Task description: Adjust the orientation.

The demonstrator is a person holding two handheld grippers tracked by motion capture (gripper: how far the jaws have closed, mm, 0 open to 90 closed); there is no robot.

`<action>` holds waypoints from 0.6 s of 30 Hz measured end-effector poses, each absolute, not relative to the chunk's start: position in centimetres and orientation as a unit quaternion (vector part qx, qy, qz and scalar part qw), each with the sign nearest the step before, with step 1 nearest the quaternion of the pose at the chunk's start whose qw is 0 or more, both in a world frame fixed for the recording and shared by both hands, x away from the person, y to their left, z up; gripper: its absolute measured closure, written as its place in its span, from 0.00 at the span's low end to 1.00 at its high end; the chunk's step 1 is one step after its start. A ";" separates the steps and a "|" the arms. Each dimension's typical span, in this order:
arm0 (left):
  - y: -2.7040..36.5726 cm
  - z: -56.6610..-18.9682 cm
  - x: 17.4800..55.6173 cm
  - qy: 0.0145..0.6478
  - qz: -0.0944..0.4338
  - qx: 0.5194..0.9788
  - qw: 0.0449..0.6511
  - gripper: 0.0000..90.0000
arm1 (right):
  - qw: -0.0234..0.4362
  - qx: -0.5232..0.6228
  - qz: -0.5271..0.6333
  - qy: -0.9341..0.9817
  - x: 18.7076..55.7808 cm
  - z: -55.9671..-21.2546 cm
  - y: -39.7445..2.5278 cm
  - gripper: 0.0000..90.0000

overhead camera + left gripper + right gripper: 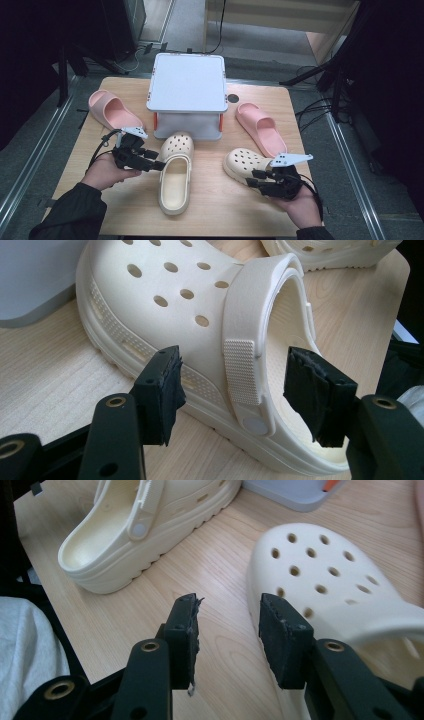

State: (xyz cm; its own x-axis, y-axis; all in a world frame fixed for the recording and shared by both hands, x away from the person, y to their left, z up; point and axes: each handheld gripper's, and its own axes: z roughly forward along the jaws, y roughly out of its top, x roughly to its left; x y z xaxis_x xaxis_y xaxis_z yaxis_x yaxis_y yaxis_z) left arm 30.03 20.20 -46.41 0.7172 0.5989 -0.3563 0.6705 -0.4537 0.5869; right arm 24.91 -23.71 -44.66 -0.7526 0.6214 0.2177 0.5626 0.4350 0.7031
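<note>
The high view looks forward and down from above the person's side, taking in the whole desk (210, 210) and the floor around it from well back. The left gripper view sits low and very close, looking along its gripper (232, 390) across the side and strap of the cream clog (200, 315) in the middle of the desk; the second clog (330, 252) shows at its top edge. The right gripper view is equally low and close behind its gripper (227, 635), facing the toe of the second clog (320, 575), with the middle clog (140, 525) farther off. All three views share the two clogs (175, 175) (245, 165) and the wood between them.
</note>
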 end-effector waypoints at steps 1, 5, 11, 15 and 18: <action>20.1 -46.4 30.0 0.375 -0.049 0.850 0.368 0.44 | 0.038 0.356 0.401 0.843 24.8 -44.6 -24.1 0.67; 20.1 -46.4 30.1 0.372 -0.050 0.850 0.369 0.44 | 0.046 0.369 0.400 0.838 24.5 -44.4 -25.6 0.67; 20.1 -46.4 30.1 0.376 -0.048 0.848 0.370 0.44 | 0.054 0.386 0.383 0.838 24.4 -45.0 -27.0 0.66; 20.2 -46.4 30.2 0.374 -0.048 0.849 0.369 0.44 | 0.053 0.390 0.371 0.841 24.7 -45.5 -27.1 0.66; 20.2 -46.5 30.2 0.376 -0.048 0.849 0.368 0.44 | 0.049 0.390 0.359 0.846 25.0 -46.0 -27.1 0.65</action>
State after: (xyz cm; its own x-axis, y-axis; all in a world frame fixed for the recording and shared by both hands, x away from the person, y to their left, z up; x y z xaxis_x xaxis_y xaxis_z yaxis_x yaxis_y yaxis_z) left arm 30.18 20.20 -46.47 0.7127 0.6034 -0.3578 0.6738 -0.4471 0.5883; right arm 25.05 -27.05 -46.00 -0.6910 0.6952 0.1979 0.6253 0.4375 0.6463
